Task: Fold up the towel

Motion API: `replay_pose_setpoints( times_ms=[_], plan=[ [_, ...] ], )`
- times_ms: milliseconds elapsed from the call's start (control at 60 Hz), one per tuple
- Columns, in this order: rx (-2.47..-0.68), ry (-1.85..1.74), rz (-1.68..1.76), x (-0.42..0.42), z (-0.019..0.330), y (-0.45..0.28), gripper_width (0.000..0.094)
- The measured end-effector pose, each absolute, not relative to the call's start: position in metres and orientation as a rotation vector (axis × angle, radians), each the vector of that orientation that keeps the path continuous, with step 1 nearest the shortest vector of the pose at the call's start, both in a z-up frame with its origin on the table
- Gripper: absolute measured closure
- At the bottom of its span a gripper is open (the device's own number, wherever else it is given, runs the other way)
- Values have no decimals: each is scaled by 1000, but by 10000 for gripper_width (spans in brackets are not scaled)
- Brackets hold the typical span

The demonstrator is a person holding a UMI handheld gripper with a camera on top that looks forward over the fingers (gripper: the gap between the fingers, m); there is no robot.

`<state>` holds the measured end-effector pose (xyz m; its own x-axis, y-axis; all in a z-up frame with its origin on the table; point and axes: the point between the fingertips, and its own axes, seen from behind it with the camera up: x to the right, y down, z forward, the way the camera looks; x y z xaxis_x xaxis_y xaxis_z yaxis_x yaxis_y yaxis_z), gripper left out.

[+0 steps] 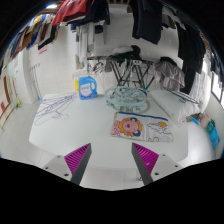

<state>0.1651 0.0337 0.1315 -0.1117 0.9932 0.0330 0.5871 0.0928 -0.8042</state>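
A crumpled pale towel (127,98) with a grey-green pattern lies on the white table (90,135), well beyond my fingers and a little right of centre. My gripper (112,160) is open and empty, held above the table's near part. Its two magenta pads (78,158) stand wide apart with only bare table between them.
A colourful cartoon picture sheet (138,127) lies just ahead of the fingers. A blue and white box (87,87) stands far left of the towel. A pale drawing sheet (56,105) lies at the left. A black stand (128,66) and hanging clothes (150,15) are behind the table.
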Motion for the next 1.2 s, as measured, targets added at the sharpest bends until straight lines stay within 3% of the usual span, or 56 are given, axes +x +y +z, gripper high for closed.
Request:
replay_pose_setpoints(
  times_ms=[283,517,783,850,917,967,1000,1017,1200],
  plan=[
    [-1557,-1673,911,57,93,10,80],
    [-1566,-1660,875,-33,39,13,82],
    [-1660,-1667,788,-85,-10,33,105],
    [-1677,-1653,777,-87,-15,38,195],
    [-1654,-1657,757,-86,-16,42,379],
    [-1629,-1678,731,-85,-14,42,601],
    [-1594,-1688,688,-85,-14,48,821],
    [-1577,-1685,657,-84,-13,53,889],
    [-1597,-1794,746,-67,-2,27,913]
  ],
)
